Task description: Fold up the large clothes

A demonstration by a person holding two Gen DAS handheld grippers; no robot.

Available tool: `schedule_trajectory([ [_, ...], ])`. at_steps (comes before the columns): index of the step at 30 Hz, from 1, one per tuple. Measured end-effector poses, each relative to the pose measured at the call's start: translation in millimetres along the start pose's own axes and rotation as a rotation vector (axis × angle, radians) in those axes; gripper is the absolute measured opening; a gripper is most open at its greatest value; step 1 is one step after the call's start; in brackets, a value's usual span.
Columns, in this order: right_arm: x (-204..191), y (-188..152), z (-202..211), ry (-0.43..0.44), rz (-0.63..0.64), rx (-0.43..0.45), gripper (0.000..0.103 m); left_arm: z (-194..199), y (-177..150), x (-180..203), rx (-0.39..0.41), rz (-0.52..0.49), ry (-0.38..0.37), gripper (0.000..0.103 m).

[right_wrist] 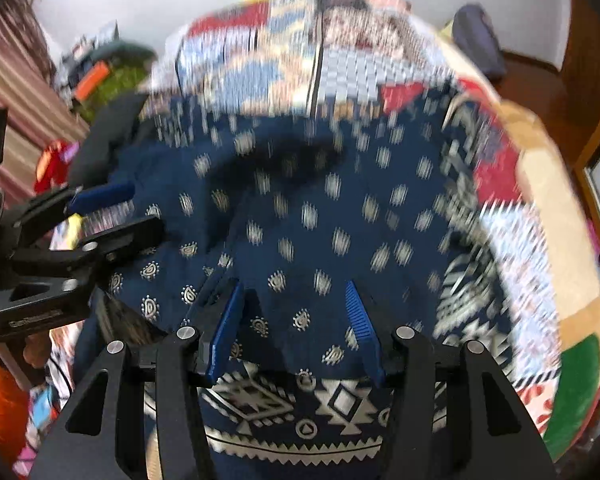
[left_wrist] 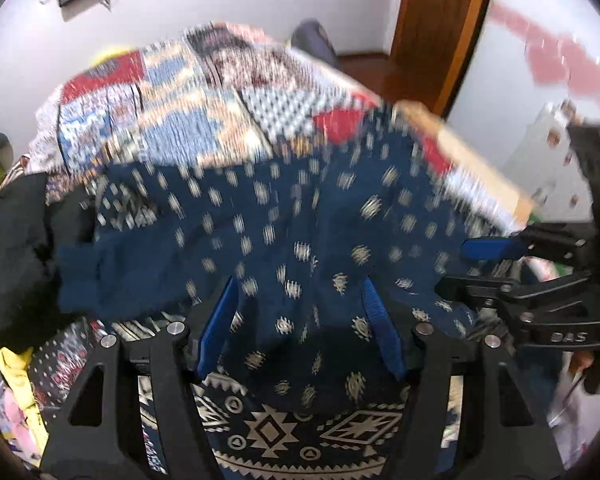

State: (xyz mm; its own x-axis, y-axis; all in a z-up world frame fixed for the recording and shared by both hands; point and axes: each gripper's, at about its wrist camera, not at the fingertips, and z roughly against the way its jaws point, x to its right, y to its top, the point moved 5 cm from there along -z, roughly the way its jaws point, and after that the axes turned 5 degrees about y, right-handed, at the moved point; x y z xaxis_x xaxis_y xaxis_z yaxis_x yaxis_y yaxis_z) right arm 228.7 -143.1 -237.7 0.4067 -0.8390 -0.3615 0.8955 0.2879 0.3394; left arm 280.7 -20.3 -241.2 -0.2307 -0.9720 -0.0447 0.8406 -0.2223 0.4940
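A large navy garment (left_wrist: 300,216) with cream paisley dots and a geometric border (left_wrist: 268,428) lies spread on the bed, blurred in both views. My left gripper (left_wrist: 300,284) points down over its near edge, its blue pads (left_wrist: 220,320) apart, with cloth lying between them but not pinched. My right gripper (right_wrist: 294,286) stands the same way over the garment (right_wrist: 320,208), jaws apart, cloth between the pads (right_wrist: 360,320) and loose. Each gripper shows in the other's view: the right gripper (left_wrist: 472,266) at the right, the left gripper (right_wrist: 128,212) at the left.
A patchwork quilt (left_wrist: 204,112) covers the bed under the garment. A black cloth (left_wrist: 20,240) lies at the left edge. A wooden door frame (left_wrist: 432,20) and a dark bag (left_wrist: 312,40) stand beyond the bed. A striped curtain (right_wrist: 16,80) hangs at the far left.
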Motion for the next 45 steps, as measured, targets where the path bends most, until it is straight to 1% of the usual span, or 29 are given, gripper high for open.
schedule_trajectory([
  [2,3.2,-11.0,-11.7,-0.002,0.003,-0.045,0.049,-14.6,-12.5,2.0,-0.042,-0.007,-0.01,0.064],
  [3,4.6,-13.8,-12.6,0.003,0.003,-0.038,0.05,-21.9,-19.8,2.4,-0.064,-0.004,-0.018,0.065],
  [4,5.4,-15.0,-10.7,0.004,-0.002,-0.026,0.053,-23.0,-23.7,2.2,-0.05,-0.005,-0.014,0.066],
  [6,8.1,-14.1,-6.9,0.008,-0.012,-0.035,0.053,-18.2,-25.8,2.0,-0.022,-0.009,-0.005,0.068],
  [8,12.4,-11.0,-0.9,0.018,-0.037,-0.031,0.054,-14.2,-25.6,1.2,-0.025,-0.011,-0.004,0.068],
  [11,17.7,-4.7,14.1,0.02,-0.059,0.0,0.054,0.5,-20.6,-6.3,-0.004,0.008,-0.021,0.068],
  [14,27.0,4.8,32.9,0.0,-0.04,0.046,0.054,18.7,-10.7,-22.7,0.04,0.048,-0.028,0.068],
  [16,33.8,10.3,43.3,-0.028,-0.035,0.084,0.054,29.4,-3.7,-36.6,0.073,0.082,-0.011,0.069],
  [17,38.8,13.6,49.1,-0.041,-0.039,0.1,0.055,36.4,-0.5,-50.9,0.093,0.119,0.003,0.07],
  [20,55.9,22.2,63.0,-0.069,-0.068,0.146,0.057,46.2,3.2,-87.9,0.12,0.215,0.037,0.072],
  [22,67.6,28.3,67.2,-0.087,-0.097,0.173,0.057,47.1,1.1,-108.7,0.125,0.265,0.061,0.072],
  [24,81.2,36.3,69.8,-0.101,-0.132,0.196,0.057,43.7,-4.7,-138.1,0.119,0.336,0.099,0.072],
  [27,99.1,49.2,66.5,-0.122,-0.178,0.206,0.057,34.4,-17.1,-168.6,0.099,0.427,0.111,0.072],
  [30,113.6,58.8,55.2,-0.131,-0.212,0.195,0.057,19.8,-31.8,-193.8,0.065,0.52,0.086,0.072],
  [32,122.2,63.3,43.3,-0.113,-0.237,0.176,0.057,4.9,-42.3,-204.7,0.032,0.58,0.047,0.072],
  [36,136.9,69.0,16.1,-0.062,-0.294,0.123,0.057,-24.9,-54.7,-212.5,-0.017,0.658,-0.045,0.072],
  [40,146.0,74.8,-8.7,-0.019,-0.329,0.083,0.057,-49.7,-53.3,-213.7,-0.038,0.692,-0.123,0.072],
  [41,148.1,76.9,-15.6,-0.01,-0.333,0.075,0.057,-55.8,-50.9,-213.8,-0.033,0.694,-0.146,0.072],
  [45,149.7,83.4,-30.5,0.044,-0.337,0.067,0.057,-70.3,-43.5,-216.1,-0.015,0.712,-0.204,0.072],
])
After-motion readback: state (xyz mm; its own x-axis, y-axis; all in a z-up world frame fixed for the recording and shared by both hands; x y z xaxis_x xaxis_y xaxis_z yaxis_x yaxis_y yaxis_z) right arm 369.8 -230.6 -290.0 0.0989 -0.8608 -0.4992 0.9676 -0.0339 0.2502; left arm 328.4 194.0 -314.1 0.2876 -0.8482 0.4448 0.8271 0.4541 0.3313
